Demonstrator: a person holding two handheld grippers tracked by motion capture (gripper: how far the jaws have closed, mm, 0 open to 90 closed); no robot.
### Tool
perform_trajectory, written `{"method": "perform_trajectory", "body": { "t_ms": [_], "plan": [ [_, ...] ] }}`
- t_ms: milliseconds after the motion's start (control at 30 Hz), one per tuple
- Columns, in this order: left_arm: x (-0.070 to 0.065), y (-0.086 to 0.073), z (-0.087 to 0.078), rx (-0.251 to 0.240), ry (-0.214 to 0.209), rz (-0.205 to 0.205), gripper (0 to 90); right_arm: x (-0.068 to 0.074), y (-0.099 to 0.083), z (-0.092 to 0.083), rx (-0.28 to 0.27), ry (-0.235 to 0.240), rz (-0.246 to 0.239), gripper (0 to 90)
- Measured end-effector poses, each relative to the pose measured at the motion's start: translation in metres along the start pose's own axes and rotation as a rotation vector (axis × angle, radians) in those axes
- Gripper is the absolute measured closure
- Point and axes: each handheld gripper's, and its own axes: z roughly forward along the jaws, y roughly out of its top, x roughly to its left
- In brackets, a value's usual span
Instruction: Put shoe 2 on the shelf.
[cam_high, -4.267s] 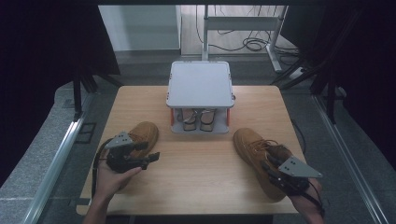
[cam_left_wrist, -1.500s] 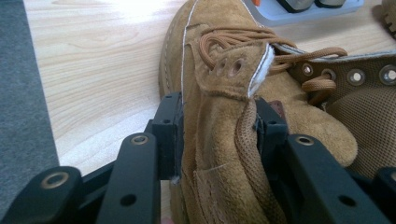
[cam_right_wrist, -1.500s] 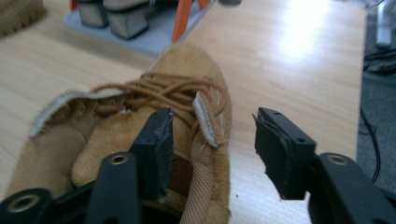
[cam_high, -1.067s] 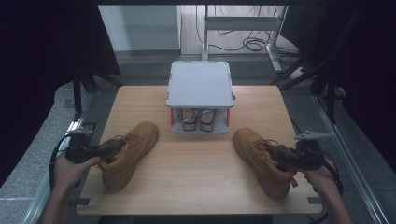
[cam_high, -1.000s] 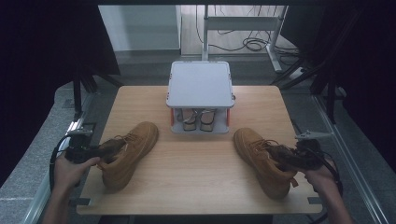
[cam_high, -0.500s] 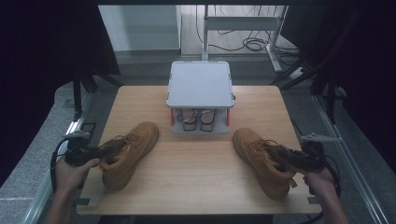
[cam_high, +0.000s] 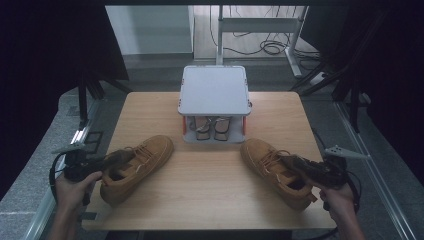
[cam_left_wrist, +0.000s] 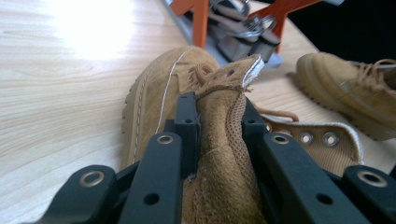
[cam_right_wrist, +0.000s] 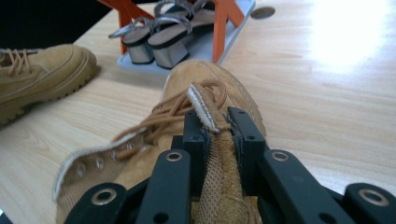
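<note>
Two tan suede boots lay on the wooden table (cam_high: 210, 195), the left boot (cam_high: 137, 167) and the right boot (cam_high: 275, 170), each with brown laces and a lugged sole. The left gripper (cam_left_wrist: 217, 123), jaws just closing, pinched the left boot's tongue (cam_left_wrist: 224, 116); the right gripper (cam_right_wrist: 217, 133) likewise clamped the right boot's tongue (cam_right_wrist: 212, 126). Beyond them stood a grey rack (cam_high: 215, 90) holding heeled sandals (cam_right_wrist: 159, 42).

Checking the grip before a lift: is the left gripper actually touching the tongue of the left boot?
Touching. In the left gripper view, the left gripper has both black jaws pressed flat against the sides of the boot tongue, pinching it.
</note>
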Motion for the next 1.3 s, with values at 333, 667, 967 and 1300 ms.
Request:
{"method": "perform_trajectory", "body": {
  "t_ms": [333, 667, 967, 1300],
  "plan": [
    [-0.006, 0.005, -0.012, -0.082, -0.048, -0.010, 75.8, -0.008, 0.000, -0.020, -0.091, -0.048, 0.036, 78.2],
    [-0.010, 0.017, -0.028, -0.149, -0.027, -0.020, 75.7, -0.007, 0.009, -0.040, -0.164, -0.070, 0.047, 78.2],
    [-0.016, 0.034, -0.043, -0.199, -0.017, -0.014, 75.6, -0.001, 0.028, -0.059, -0.219, -0.068, 0.046, 78.2],
    [-0.023, 0.058, -0.046, -0.238, -0.013, 0.006, 75.5, 0.004, 0.050, -0.075, -0.307, -0.062, 0.066, 78.2]
  ]
}}
